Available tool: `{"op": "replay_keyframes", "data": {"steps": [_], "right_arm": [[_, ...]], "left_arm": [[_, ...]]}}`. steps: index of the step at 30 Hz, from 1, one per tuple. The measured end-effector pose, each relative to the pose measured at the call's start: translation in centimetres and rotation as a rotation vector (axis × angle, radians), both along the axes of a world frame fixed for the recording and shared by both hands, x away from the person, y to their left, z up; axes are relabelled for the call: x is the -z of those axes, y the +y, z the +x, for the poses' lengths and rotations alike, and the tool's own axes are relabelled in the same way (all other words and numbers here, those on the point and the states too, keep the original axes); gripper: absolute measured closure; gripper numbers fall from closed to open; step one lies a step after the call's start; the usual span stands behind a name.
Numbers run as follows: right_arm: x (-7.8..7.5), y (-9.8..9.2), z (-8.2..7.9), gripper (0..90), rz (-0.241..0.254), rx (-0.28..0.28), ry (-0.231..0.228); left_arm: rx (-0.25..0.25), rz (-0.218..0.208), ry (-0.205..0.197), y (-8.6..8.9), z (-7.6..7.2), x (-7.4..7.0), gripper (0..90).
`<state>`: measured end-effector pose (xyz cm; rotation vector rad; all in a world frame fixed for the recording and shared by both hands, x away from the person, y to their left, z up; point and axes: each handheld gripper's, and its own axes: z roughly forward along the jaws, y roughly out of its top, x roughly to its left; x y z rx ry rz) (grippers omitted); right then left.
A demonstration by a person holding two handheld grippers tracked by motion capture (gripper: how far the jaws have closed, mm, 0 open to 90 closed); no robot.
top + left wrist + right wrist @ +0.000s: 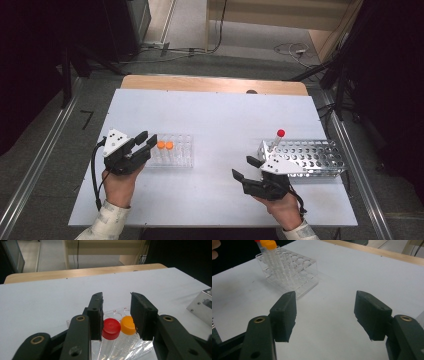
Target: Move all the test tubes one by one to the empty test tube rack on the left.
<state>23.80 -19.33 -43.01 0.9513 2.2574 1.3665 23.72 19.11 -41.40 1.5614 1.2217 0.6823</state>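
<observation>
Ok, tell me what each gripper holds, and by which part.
Nothing is held. The left gripper stands open about the red cap and the orange cap, gripping neither. The right gripper is open, nothing between its jaws.

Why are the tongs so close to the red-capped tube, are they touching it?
Cannot tell. In the left gripper view the left tongs straddle the red-capped tube and the orange-capped tube; one finger overlaps the red cap's edge, with no gap or contact plainly visible.

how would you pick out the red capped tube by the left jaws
Start at the clear plastic rack on the left half of the white table. Two capped tubes stand side by side at its end nearest the left gripper. Take the red-capped tube; its neighbour has an orange cap.
</observation>
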Motion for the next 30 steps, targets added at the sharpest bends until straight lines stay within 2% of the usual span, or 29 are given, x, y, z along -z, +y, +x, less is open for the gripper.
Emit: {"op": "replay_keyframes", "data": {"steps": [5, 13, 17, 21, 25, 30], "right_arm": [[-0.2, -1.1, 0.3, 32.7, 0.004, 0.048, -0.012], [-0.4, -4.2, 1.3, 32.7, 0.001, 0.192, -0.039], [-0.2, -5.5, 2.0, 32.9, -0.011, 0.266, -0.057], [0.2, -6.4, 3.5, 35.6, -0.033, 0.363, -0.071], [0.8, -6.8, 5.3, 39.2, -0.043, 0.430, -0.051], [1.5, -6.7, 7.1, 49.6, -0.050, 0.474, -0.012]], "left_arm": [[-0.004, -0.022, 0.002, 0.1, -0.1, -0.1, 52.4], [-0.016, -0.035, 0.014, -0.1, 0.0, -0.2, 32.3], [-0.014, -0.036, 0.015, -0.2, 0.0, -0.2, 30.9], [-0.013, -0.035, 0.015, -0.4, 0.0, -0.2, 30.7], [-0.011, -0.033, 0.018, -0.6, 0.0, -0.2, 29.6], [-0.004, -0.026, 0.020, -0.7, 0.0, -0.1, 27.7]]}}
